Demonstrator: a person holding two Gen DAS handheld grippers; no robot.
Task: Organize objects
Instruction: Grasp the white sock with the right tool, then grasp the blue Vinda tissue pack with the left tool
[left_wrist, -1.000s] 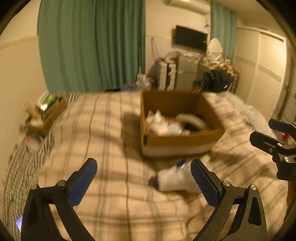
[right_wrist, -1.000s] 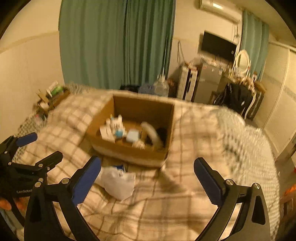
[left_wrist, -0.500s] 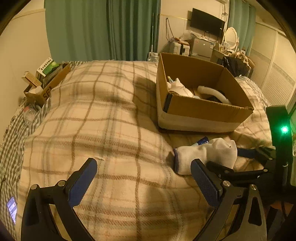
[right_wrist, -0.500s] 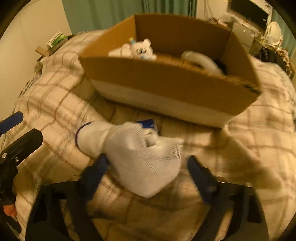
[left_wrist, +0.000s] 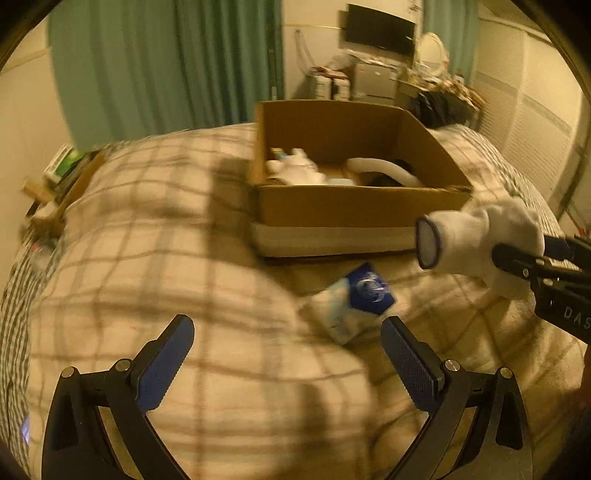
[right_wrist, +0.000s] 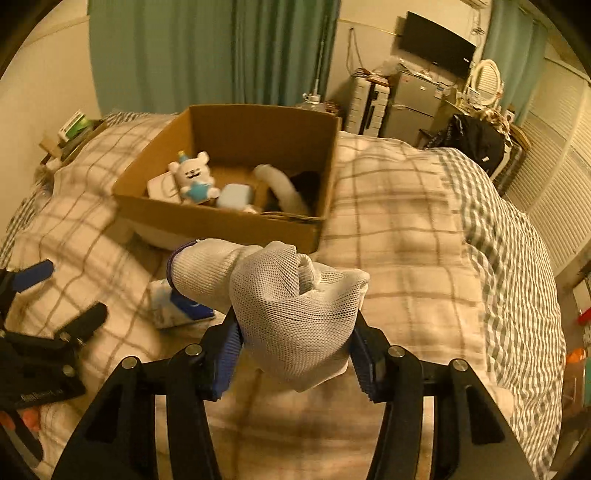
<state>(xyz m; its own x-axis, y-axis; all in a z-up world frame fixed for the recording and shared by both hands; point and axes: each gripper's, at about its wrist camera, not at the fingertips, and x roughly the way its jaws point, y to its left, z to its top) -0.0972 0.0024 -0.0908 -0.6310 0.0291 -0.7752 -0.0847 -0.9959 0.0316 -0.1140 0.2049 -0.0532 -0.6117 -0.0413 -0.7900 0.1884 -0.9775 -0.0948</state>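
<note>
Between the pads of the right gripper (right_wrist: 293, 354) a white mesh glove (right_wrist: 288, 306) is clamped, short of the cardboard box (right_wrist: 236, 221) ahead, where its dangling cuff could be snagged on the rim, while the left gripper (left_wrist: 286, 354) is held agape.

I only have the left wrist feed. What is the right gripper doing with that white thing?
Observer: The right gripper is shut on the white mesh glove, bunched between both blue pads and lifted clear of the plaid blanket.
Operator: What's in the box? I can barely see over the near wall.
Observer: The right wrist view looks down into the cardboard box: a white bear toy holding a blue star lies at its left side.
Operator: Anything else in there?
Observer: A pale blue block sits beside the bear, and a white curved tube lies to its right.
</note>
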